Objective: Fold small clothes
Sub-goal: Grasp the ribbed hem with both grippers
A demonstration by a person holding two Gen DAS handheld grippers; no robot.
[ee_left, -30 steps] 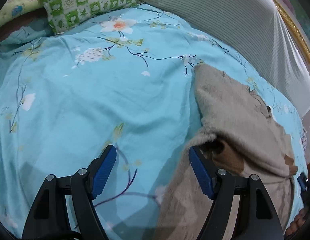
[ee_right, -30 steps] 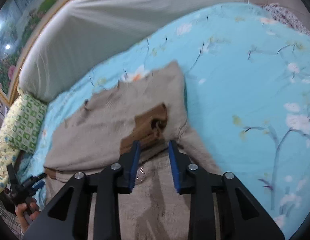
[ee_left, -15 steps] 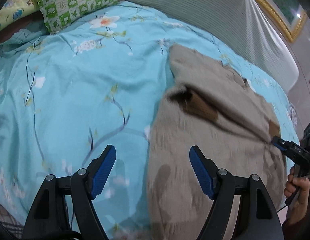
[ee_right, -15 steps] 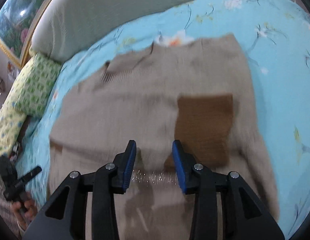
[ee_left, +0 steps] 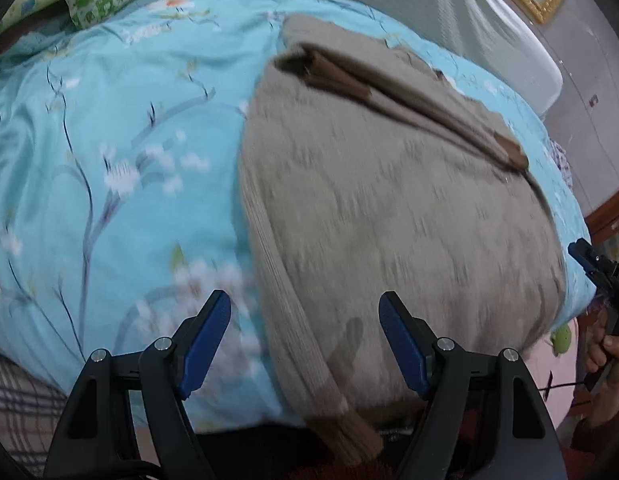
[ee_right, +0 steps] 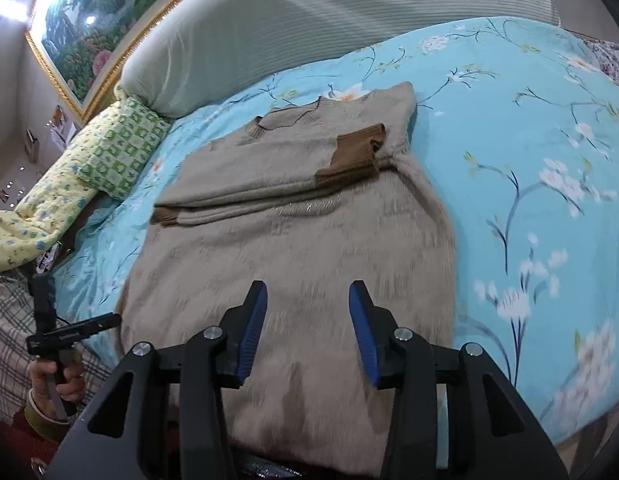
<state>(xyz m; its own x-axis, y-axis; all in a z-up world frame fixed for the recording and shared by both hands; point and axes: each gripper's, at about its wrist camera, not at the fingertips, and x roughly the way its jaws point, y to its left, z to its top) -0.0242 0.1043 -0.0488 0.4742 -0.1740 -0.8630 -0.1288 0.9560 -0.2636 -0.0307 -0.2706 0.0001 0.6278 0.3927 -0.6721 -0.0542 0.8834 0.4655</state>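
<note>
Both wrist views angle down close over the same sweater (ee_left: 389,200) on the bed (ee_right: 529,120).

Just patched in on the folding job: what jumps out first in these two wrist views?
A beige knit sweater lies spread across the turquoise floral bedspread, its brown-cuffed sleeves already folded over the chest. The right gripper hovers above the hem with jaws opening and nothing between them. The left gripper is open at the sweater's left edge; a green checked pillow sits by the headboard.
</note>
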